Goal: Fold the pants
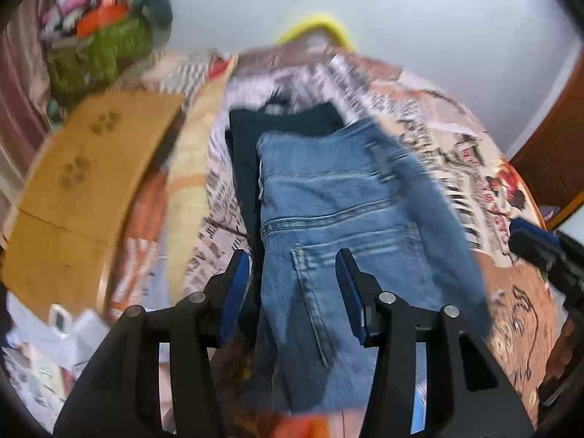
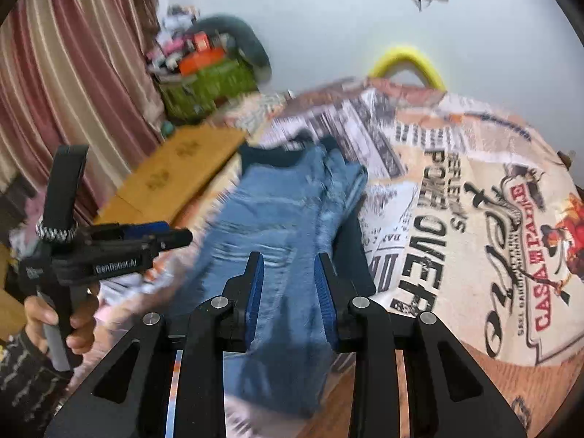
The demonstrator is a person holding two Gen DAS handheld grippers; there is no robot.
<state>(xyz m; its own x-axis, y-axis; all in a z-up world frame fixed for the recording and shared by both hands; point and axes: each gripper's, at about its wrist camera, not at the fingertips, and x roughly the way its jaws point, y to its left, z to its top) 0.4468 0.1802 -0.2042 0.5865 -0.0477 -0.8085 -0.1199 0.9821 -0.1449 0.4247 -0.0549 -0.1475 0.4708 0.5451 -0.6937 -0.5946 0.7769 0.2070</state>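
Note:
Light blue jeans [image 1: 328, 197] lie folded on a bed with a printed newspaper-style sheet [image 1: 438, 124]. They rest on top of a dark navy garment [image 1: 248, 135]. My left gripper [image 1: 294, 266] is open and empty, its blue pads over the jeans' near end by a back pocket. In the right wrist view the jeans [image 2: 277, 211] lie ahead. My right gripper [image 2: 290, 270] is open and empty above their near end. The left gripper [image 2: 171, 237] shows there at the left, held by a hand.
A tan mat with paw prints [image 1: 87, 175] lies left of the jeans. A green bag with clutter [image 2: 208, 84] stands by the striped curtain [image 2: 54, 73]. A yellow curved object [image 2: 405, 60] sits at the bed's far edge against the white wall.

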